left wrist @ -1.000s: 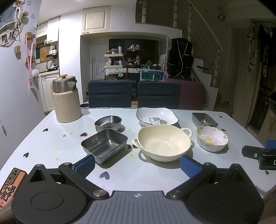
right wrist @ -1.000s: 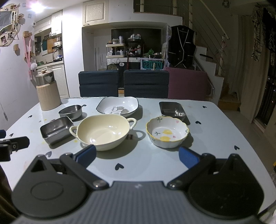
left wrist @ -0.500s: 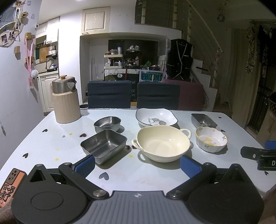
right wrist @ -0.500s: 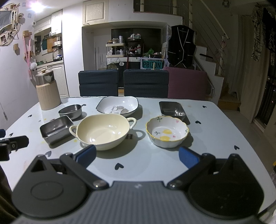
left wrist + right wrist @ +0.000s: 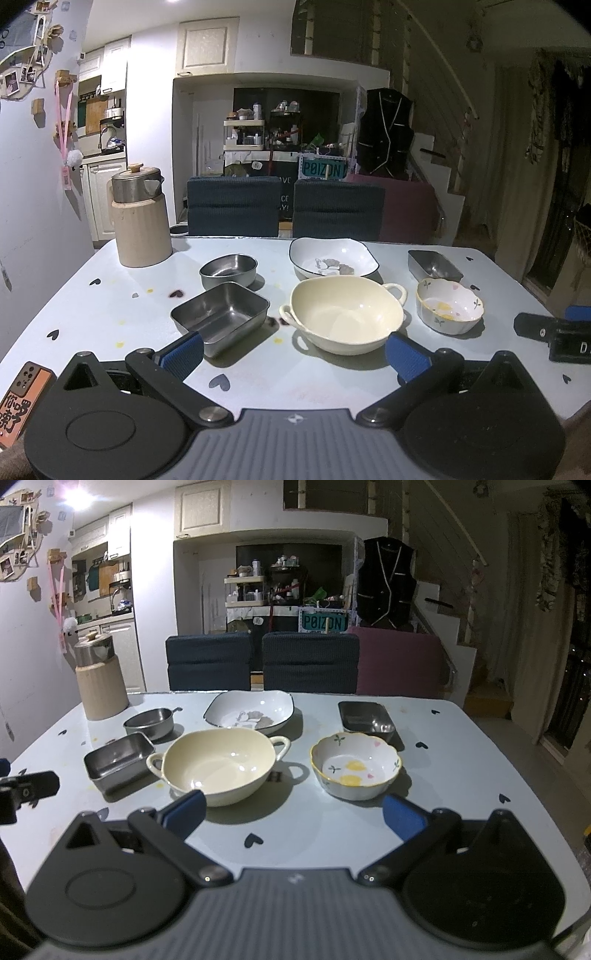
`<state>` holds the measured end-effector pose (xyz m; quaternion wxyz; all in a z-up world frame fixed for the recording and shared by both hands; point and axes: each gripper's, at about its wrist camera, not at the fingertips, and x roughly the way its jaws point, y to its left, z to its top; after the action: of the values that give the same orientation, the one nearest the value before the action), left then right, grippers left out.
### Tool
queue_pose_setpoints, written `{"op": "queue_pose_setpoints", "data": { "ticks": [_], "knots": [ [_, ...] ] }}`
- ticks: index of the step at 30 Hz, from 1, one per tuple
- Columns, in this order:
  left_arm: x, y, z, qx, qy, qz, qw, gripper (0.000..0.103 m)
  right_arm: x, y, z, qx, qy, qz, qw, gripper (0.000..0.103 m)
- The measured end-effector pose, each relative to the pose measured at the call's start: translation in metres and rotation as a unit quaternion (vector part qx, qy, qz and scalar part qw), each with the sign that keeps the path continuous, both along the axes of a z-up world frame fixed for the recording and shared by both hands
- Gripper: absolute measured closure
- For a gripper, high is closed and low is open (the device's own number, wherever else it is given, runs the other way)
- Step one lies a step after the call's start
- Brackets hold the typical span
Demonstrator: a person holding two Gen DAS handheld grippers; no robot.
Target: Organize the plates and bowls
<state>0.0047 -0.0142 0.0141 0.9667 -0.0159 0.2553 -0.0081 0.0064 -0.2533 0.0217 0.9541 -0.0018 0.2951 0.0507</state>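
Six vessels are laid out singly on the pale blue table (image 5: pixel 110 306), none stacked — the sorting is judged not yet begun. Both tongs are held wide apart and empty: the left gripper (image 5: pixel 293 350) is poised low over the near edge, the right gripper (image 5: pixel 291 812) likewise. The cream two-handled ceramic bowl (image 5: pixel 343 317) sits at centre, nearest both; just beside it to the left are the rectangular steel tray (image 5: pixel 221 314) and, behind that, the round steel bowl (image 5: pixel 229 270). The small scalloped bowl with yellow and floral print (image 5: pixel 355 770) lies directly ahead of the right gripper, with a second small steel tray (image 5: pixel 365 716) behind it and the white dark-rimmed dish (image 5: pixel 251 712) at the back. For a clean first pick, a rim is best taken squarely — one finger inside, one outside — since glazed and steel walls are likely slick. The cream bowl's handle would probably offer a surer hold. Nesting smaller into larger is advised; the tall beige jug (image 5: pixel 140 221) should be left clear.
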Motion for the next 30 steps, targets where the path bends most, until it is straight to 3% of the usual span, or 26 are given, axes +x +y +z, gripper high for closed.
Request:
{"op": "queue_pose_setpoints", "data": {
  "ticks": [6,11,20,30],
  "knots": [
    [0.019,-0.004,0.016,0.006,-0.012,-0.004,0.9999,0.0,0.014,-0.006,0.01,0.019,-0.01,-0.007,1.0,0.0],
    [0.051,-0.008,0.033,0.022,-0.018,-0.012,0.9995,0.0,0.034,-0.004,0.025,0.0,-0.032,0.001,0.999,0.0],
    [0.126,-0.013,0.065,0.016,-0.035,-0.019,0.9991,0.0,0.108,-0.003,0.055,0.005,-0.068,0.008,0.998,0.0],
    [0.227,-0.001,0.052,0.015,-0.015,-0.012,0.9997,0.0,0.2,-0.011,0.049,0.043,-0.061,0.03,0.997,0.0]
  ]
}}
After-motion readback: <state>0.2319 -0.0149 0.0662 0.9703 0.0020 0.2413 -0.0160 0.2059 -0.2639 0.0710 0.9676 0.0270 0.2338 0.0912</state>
